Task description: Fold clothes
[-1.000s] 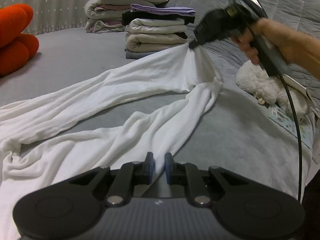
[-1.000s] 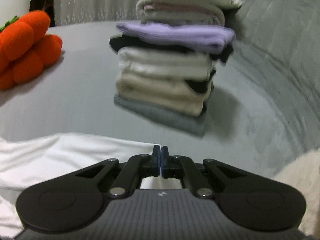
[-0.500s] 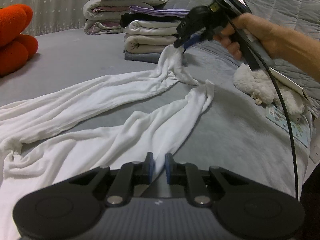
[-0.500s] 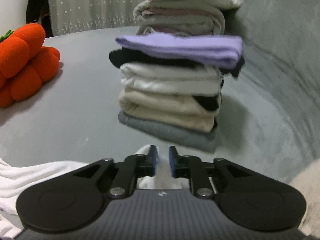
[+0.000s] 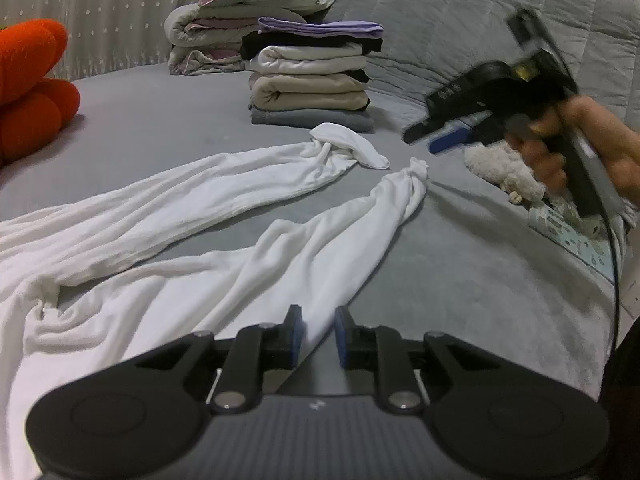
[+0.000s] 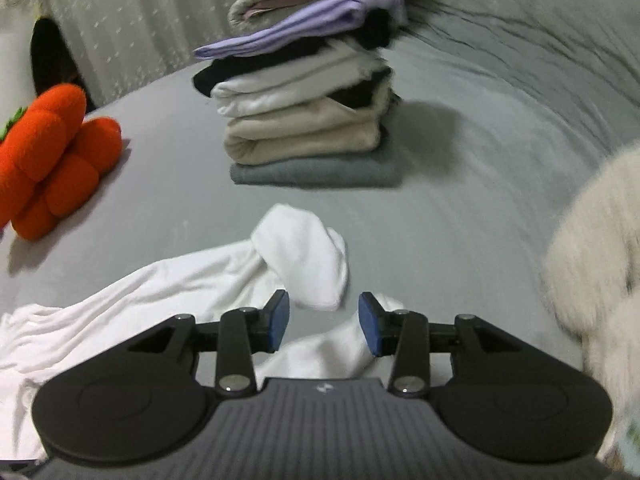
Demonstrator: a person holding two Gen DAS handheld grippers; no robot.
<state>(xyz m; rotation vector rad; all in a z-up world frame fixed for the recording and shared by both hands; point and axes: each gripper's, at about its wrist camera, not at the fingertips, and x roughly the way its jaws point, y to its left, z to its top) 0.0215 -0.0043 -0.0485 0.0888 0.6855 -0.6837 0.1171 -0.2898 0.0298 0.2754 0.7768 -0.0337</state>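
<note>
Straightening step: right gripper (image 6: 324, 322) opening, empty, above white garment (image 5: 208, 216); left gripper (image 5: 316, 334) opening narrowly over hem (contact unclear); next, regrasp nearer leg end

Orange plush toy (image 6: 52, 168), fluffy cream toy (image 5: 502, 170)

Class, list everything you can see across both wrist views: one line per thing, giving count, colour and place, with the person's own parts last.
white garment: one, white, spread across the bed, two long parts reaching toward the stack.
stack of folded clothes: one pile; lilac, black, white, beige, grey-blue; far middle of the bed.
rolled bedding: one bundle, off-white and mauve, behind the stack.
orange plush: one, orange, far left.
fluffy toy: one, cream, right side.
printed card: one, pale blue, right edge.
bed cover: one, grey.
left gripper: black, blue pads, jaws opening over the garment's edge.
right gripper: black, jaws opening, empty.
hand: one, holding the right gripper.
</note>
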